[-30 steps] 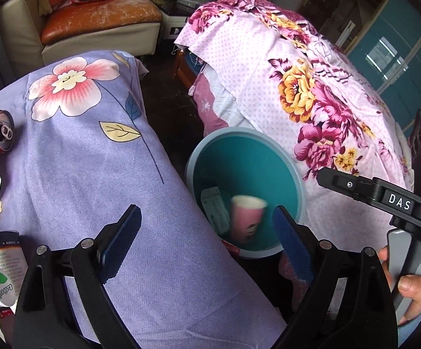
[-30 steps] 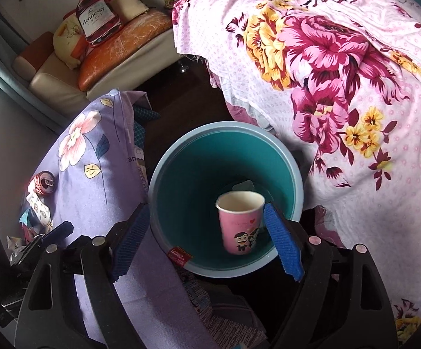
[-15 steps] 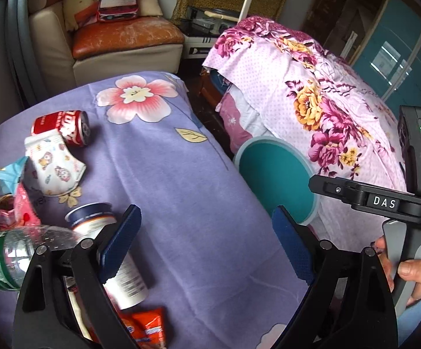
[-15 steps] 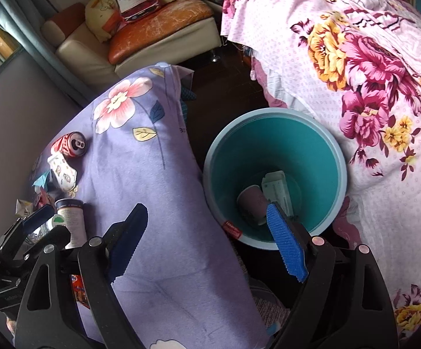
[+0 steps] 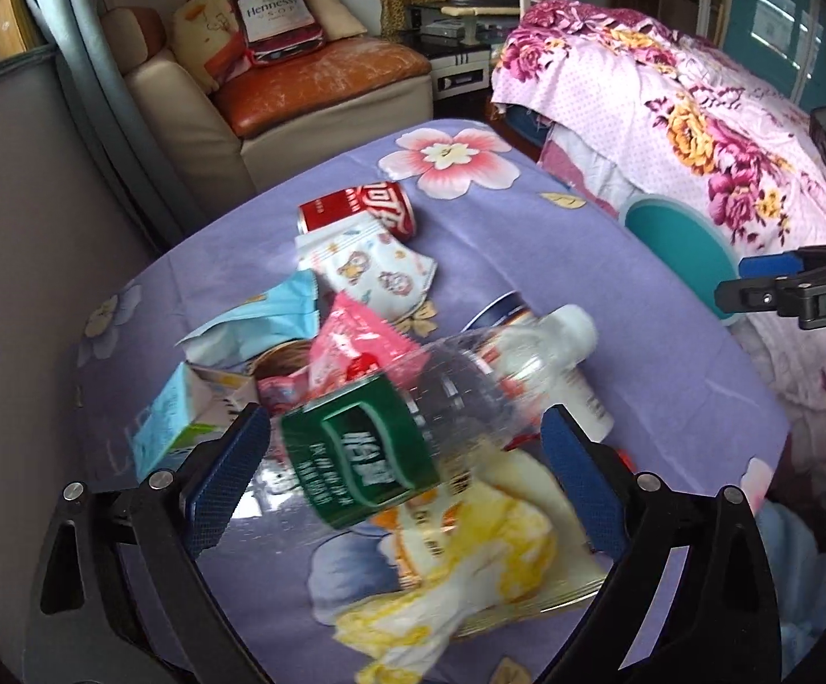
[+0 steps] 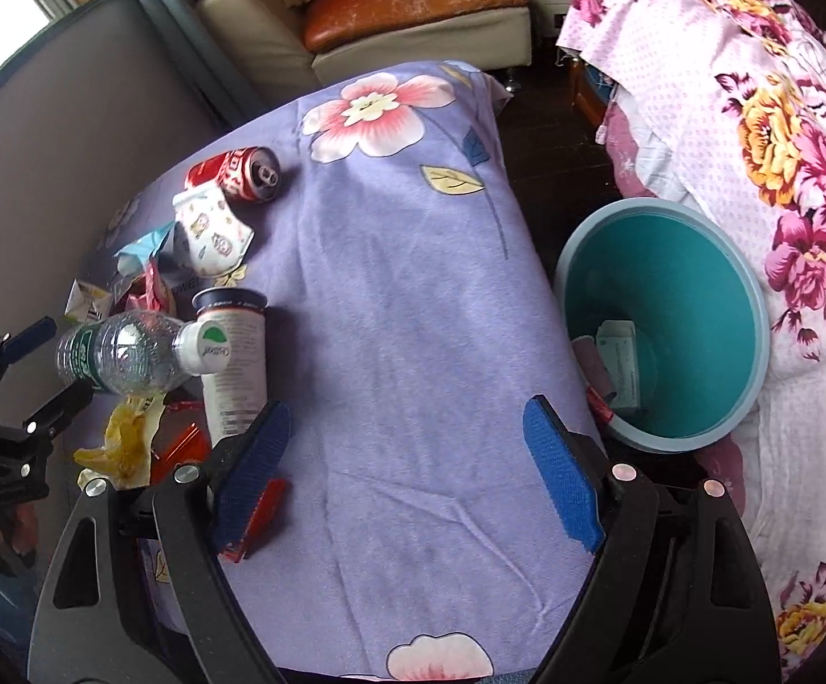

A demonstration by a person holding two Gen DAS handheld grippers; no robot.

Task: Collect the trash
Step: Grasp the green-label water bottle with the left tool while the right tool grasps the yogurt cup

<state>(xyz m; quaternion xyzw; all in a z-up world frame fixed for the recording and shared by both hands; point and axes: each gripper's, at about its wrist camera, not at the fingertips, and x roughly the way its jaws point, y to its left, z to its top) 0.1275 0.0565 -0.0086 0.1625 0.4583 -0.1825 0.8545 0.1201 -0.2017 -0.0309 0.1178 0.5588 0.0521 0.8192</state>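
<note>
A pile of trash lies on the purple flowered cloth: a clear plastic bottle with a green label, a red can, a crushed paper cup, a white tube can, wrappers and a yellow bag. My left gripper is open with its blue pads on either side of the bottle, close around it; it also shows in the right wrist view. My right gripper is open and empty over the cloth. The teal bin on the floor holds a pink cup and a carton.
A bed with a pink flowered cover stands right of the bin. A sofa with an orange cushion is at the back. A grey wall panel runs along the left of the table.
Both grippers have swung left from above the bin to the table. The left gripper has come down around the bottle in the trash pile. The pink cup now lies in the bin.
</note>
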